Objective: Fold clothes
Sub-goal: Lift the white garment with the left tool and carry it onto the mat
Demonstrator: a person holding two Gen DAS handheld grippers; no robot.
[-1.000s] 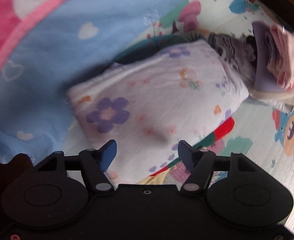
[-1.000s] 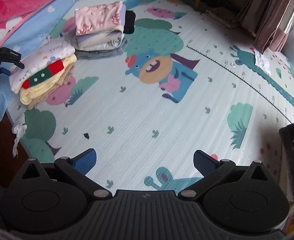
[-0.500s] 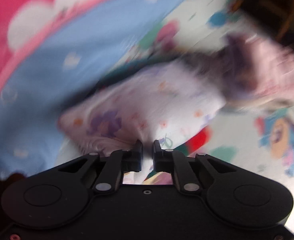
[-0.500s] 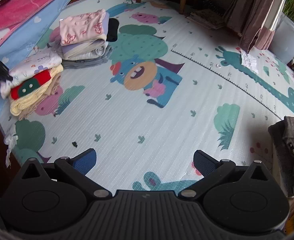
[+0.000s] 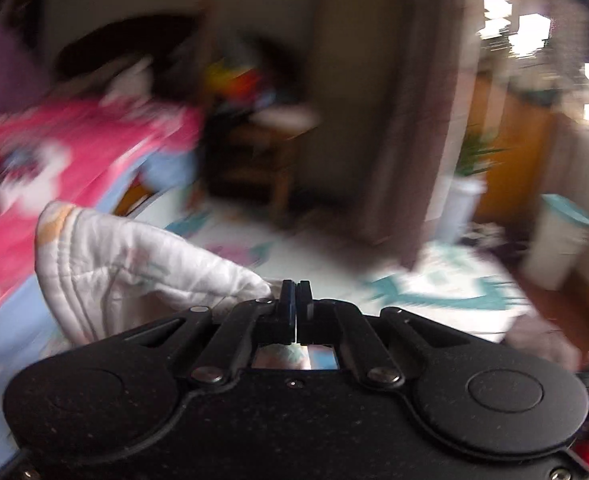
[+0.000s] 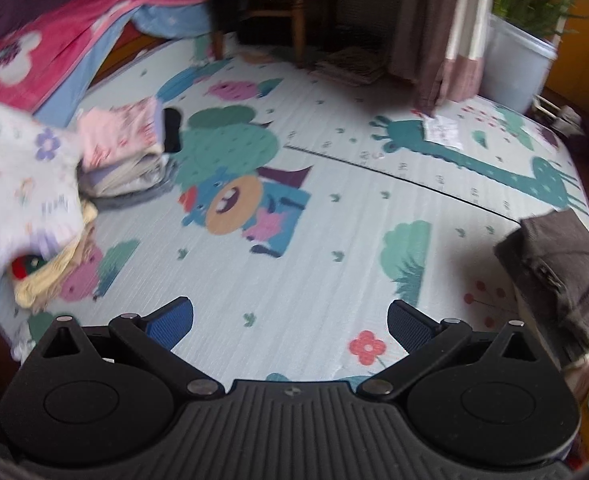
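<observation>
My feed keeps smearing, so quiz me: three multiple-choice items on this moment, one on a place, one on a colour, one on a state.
1. Where does the folded brown garment lie in the right wrist view?
A. at the right edge of the cartoon play mat
B. on the wooden chair
C. on the pink pile

2. What colour are the flowers printed on the white quilted garment?
A. green
B. purple
C. black

3. How does the right gripper stand?
A. shut on cloth
B. shut on nothing
C. open, with nothing between its fingers

Answers:
1 A: it sits at the mat's right edge.
2 B: a purple flower shows on it in the right wrist view.
3 C: its blue pads stand wide apart over bare mat, while the left gripper is shut on the white garment.
</observation>
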